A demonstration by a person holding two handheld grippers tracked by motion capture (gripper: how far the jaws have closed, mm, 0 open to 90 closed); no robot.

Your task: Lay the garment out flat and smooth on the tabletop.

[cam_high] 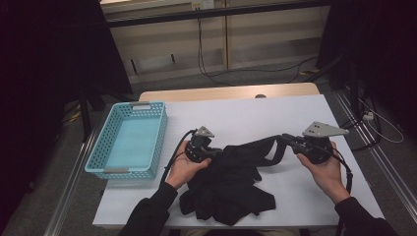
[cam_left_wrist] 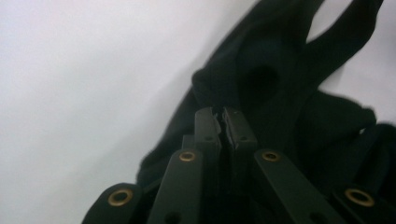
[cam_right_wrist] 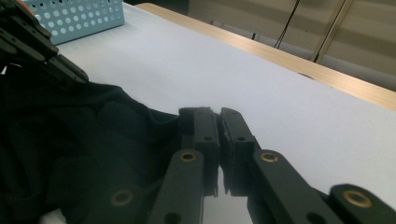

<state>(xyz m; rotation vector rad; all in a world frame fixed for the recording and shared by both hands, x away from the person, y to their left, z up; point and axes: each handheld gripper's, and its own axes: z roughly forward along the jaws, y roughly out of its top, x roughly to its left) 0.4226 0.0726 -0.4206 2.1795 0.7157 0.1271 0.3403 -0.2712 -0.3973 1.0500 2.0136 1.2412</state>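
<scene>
**Black garment held at two points on the tabletop**

A black garment (cam_high: 231,182) is seen crumpled on the white tabletop (cam_high: 255,115), near the front edge and between the two hands. The cloth is dark, matte and heavily folded; a strap-like band is stretched from the heap toward the right. No print or label can be made out.

At the left, the left gripper (cam_high: 210,151) is held at the upper left edge of the heap. In the left gripper view the jaws are seen clenched, with a fold of the garment (cam_left_wrist: 261,84) caught at their tips (cam_left_wrist: 225,114); loops and openings of the cloth are shown beyond, which are not resolved from above.

At the right, the right gripper (cam_high: 287,140) is held at the end of the stretched band. In the right gripper view the jaws (cam_right_wrist: 218,114) are seen closed on a thin edge of the garment (cam_right_wrist: 84,135); the left gripper (cam_right_wrist: 44,51) is shown farther off.

A light blue perforated basket (cam_high: 147,110) is placed at the tabletop's left edge, well apart from the garment, and its corner (cam_right_wrist: 79,18) is also seen in the right gripper view. Cables (cam_high: 211,73) are laid on the floor beyond the tabletop. Nothing is found between the garment and the basket.
</scene>
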